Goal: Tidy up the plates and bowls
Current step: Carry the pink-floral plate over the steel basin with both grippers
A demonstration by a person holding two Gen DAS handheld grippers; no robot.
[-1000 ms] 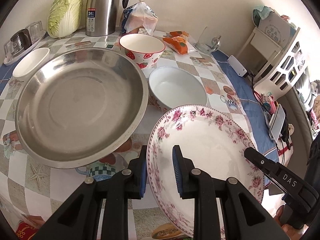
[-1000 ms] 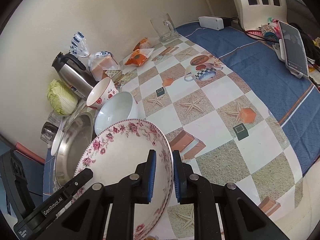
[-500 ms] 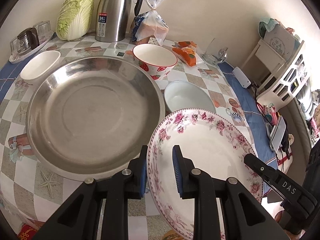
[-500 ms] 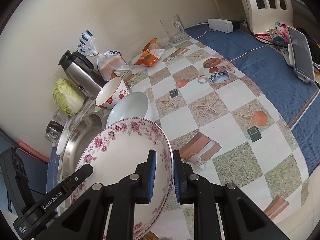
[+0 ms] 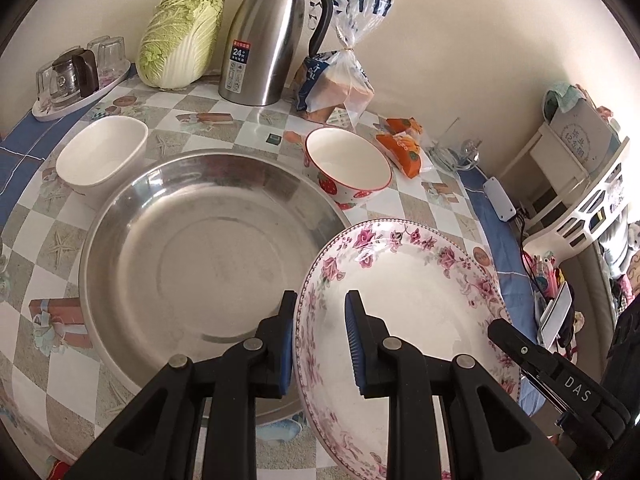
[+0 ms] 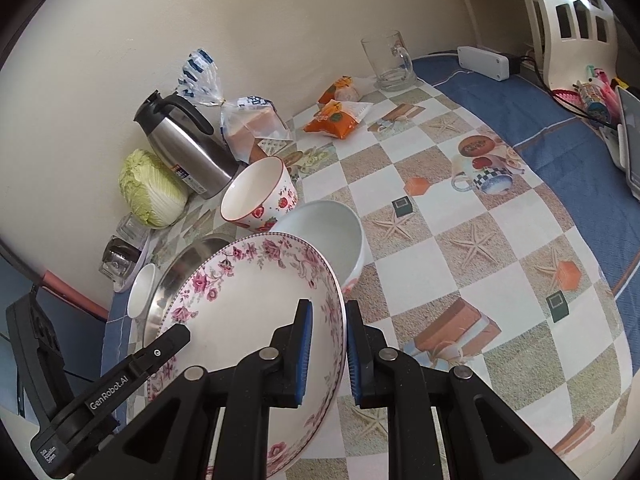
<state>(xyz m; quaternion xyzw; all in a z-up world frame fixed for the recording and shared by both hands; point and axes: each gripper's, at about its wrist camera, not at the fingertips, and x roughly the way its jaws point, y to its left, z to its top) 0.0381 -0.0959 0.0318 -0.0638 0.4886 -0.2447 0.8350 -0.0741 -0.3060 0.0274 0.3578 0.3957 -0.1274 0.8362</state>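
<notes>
Checkered seaside-print tablecloth [image 5: 60,216] over blue cloth, cream wall behind; landmark: large round stainless-steel basin [image 5: 208,264]

Behind basin: steel vacuum jug with black handle [image 5: 272,36], pale green napa cabbage [image 5: 180,36], bagged bread [image 5: 340,88]
Beside basin's far rim: white bowl with strawberry print [image 5: 348,168], small white rectangular dish [image 5: 100,156]
Plain white round bowl [image 6: 328,232] just beyond basin, partly hidden

Wide shallow white porcelain plate with pink rose border [image 5: 400,300]: lifted clear of cloth, overlapping basin's near-right rim, tilted

Left gripper [image 5: 320,344] clenched on plate's rim nearest basin; right gripper [image 6: 326,352] clenched on opposite rim

Handling, judged: rigid glazed ceramic, fairly heavy, slick under pads, chips or shatters if knocked on steel. Rim-only purchase, opposite edges, even squeeze, level carry, soft set-down
</notes>
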